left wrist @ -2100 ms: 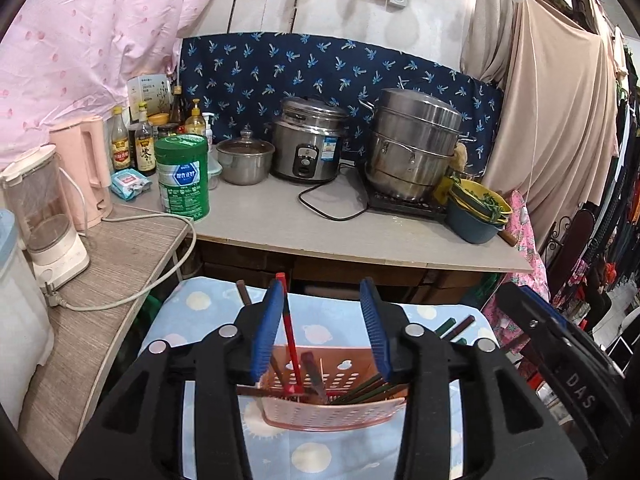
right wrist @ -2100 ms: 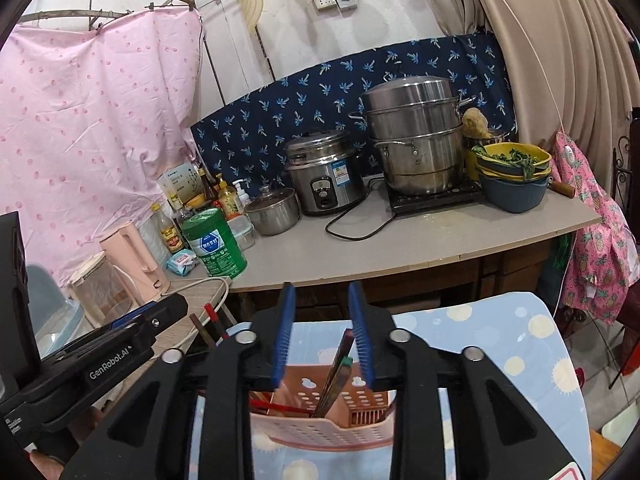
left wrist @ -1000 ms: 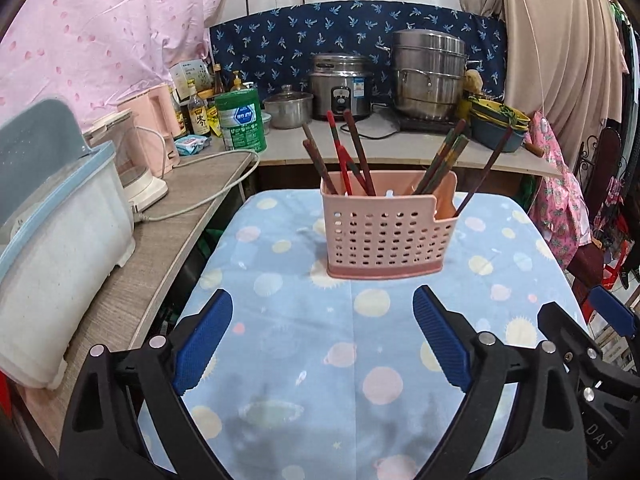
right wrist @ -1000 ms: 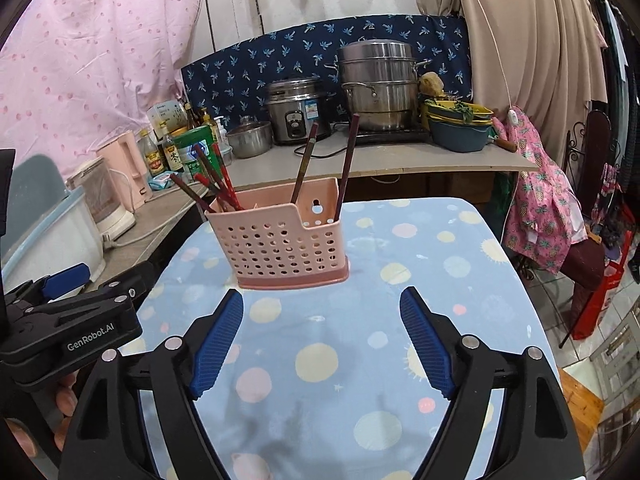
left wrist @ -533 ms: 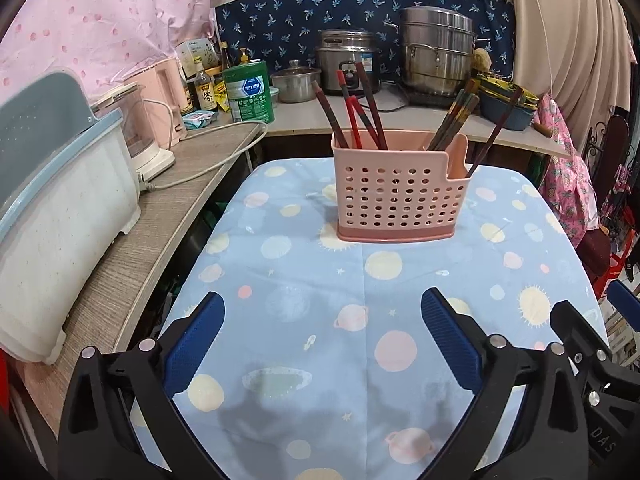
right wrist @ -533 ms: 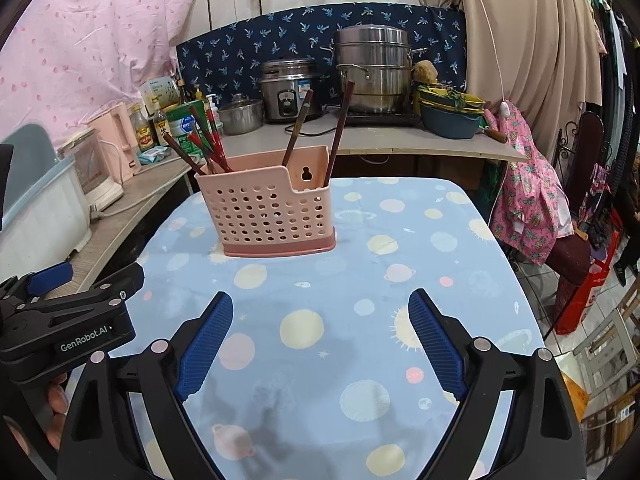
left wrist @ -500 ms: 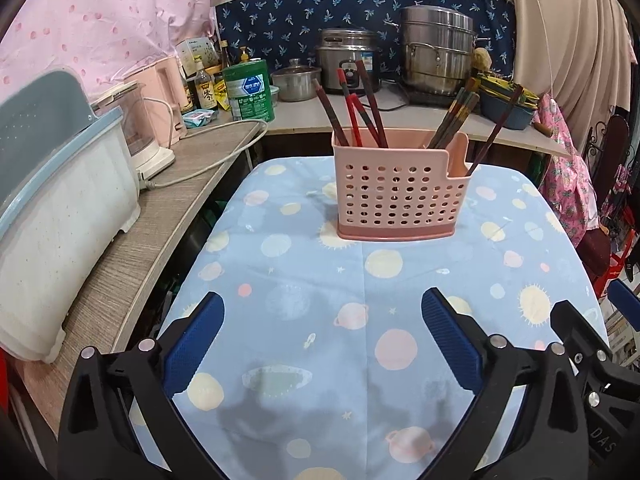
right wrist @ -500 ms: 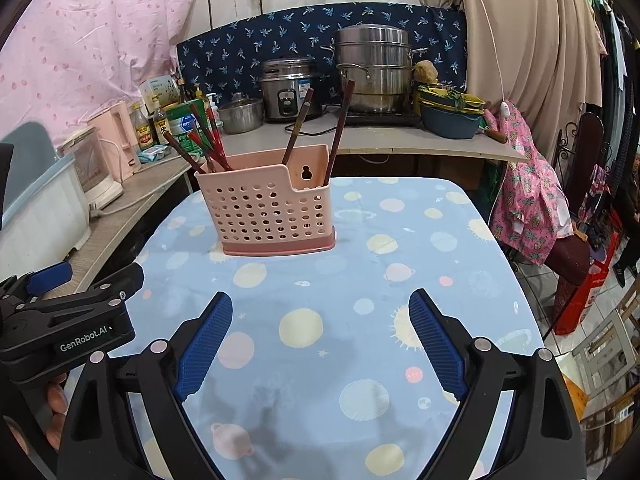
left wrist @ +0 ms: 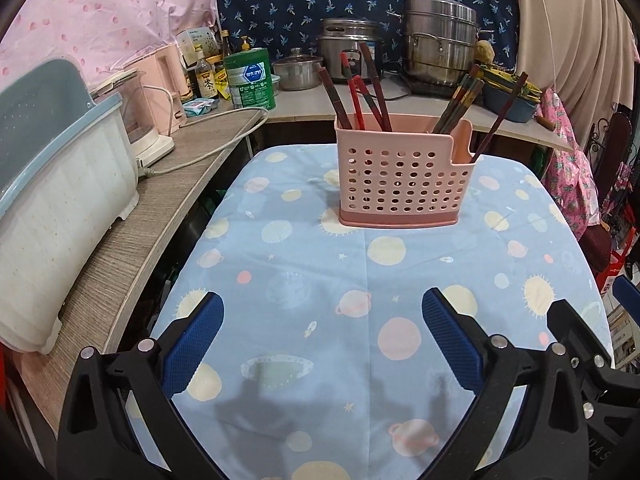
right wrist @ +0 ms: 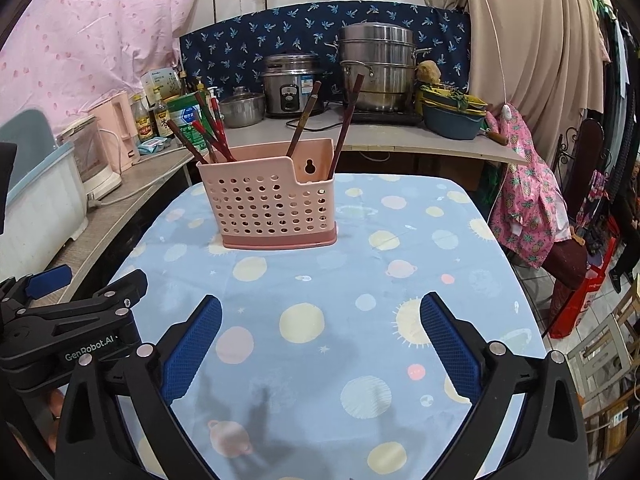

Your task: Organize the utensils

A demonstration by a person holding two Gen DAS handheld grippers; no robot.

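A planet-print blue tablecloth [left wrist: 320,280] covers the table. Over its near edge the left gripper [left wrist: 322,336] is spread wide and empty; the right gripper [right wrist: 320,332] is still opening, empty. Farther on stands the pink utensil holder [left wrist: 400,180] with chopsticks [left wrist: 360,88], clear of both. Behind, a counter [right wrist: 400,136] carries a rice cooker [right wrist: 292,84] and steamer pot [right wrist: 376,64].

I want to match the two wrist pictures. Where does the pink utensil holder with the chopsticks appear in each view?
Left wrist: pink utensil holder stands upper centre, slightly right, its notched corner on the right.
Right wrist: the holder stands upper centre, slightly left, notch again on the right.
Shared landmark: the steel steamer pot on the counter behind it.
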